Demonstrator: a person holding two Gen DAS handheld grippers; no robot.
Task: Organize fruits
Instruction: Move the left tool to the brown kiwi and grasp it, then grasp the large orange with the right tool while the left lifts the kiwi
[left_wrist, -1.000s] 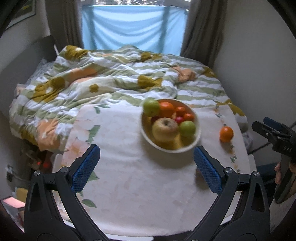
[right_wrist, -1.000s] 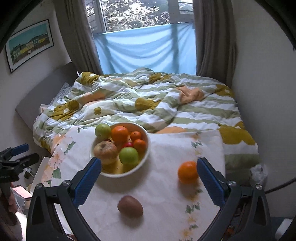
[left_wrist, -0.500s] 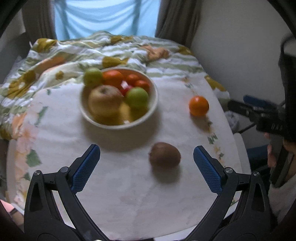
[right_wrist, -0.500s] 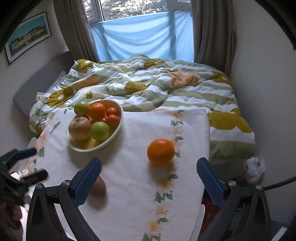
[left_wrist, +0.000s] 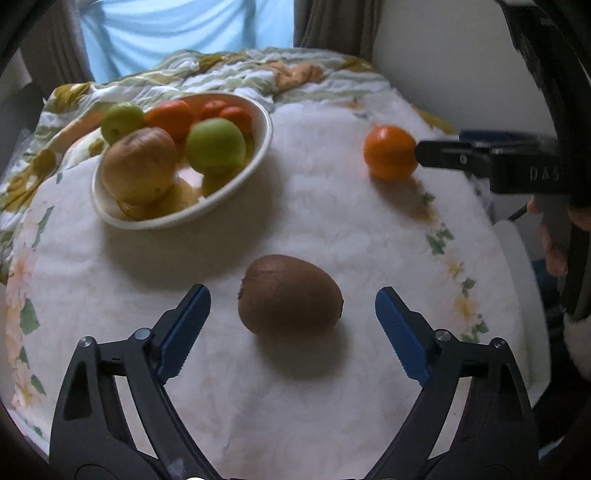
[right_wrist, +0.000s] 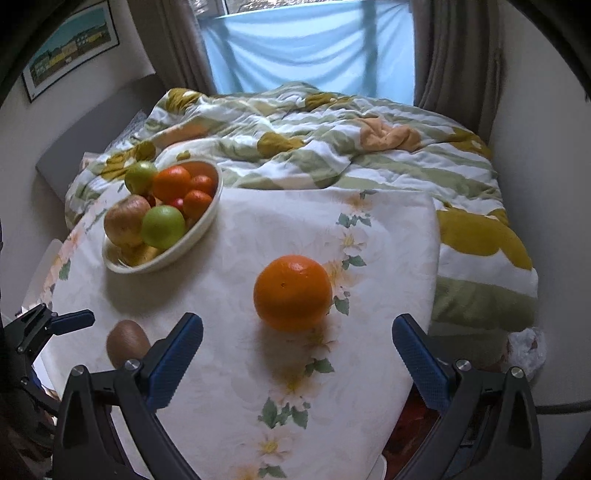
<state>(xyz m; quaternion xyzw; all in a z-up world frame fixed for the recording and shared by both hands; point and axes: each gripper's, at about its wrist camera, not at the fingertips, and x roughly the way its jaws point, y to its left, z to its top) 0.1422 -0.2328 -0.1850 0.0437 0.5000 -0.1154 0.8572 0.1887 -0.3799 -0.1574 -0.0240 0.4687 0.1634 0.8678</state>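
Observation:
A brown kiwi (left_wrist: 290, 295) lies on the flowered tablecloth, between the open fingers of my left gripper (left_wrist: 293, 314), not touched. A loose orange (right_wrist: 292, 292) lies just ahead of my open right gripper (right_wrist: 297, 341), apart from it. The kiwi also shows at the lower left of the right wrist view (right_wrist: 126, 347); the orange shows at the right of the left wrist view (left_wrist: 390, 152). A cream bowl (left_wrist: 236, 192) holds apples, oranges and other fruit; it also shows in the right wrist view (right_wrist: 177, 253).
The table (right_wrist: 258, 229) is small, with a bed and rumpled duvet (right_wrist: 332, 147) right behind it. A wall stands close on the right. The right gripper's body (left_wrist: 491, 162) reaches in beside the orange in the left wrist view.
Both grippers have moved forward and down. The left one has swung right and closed in on the kiwi. The right one has closed in on the orange.

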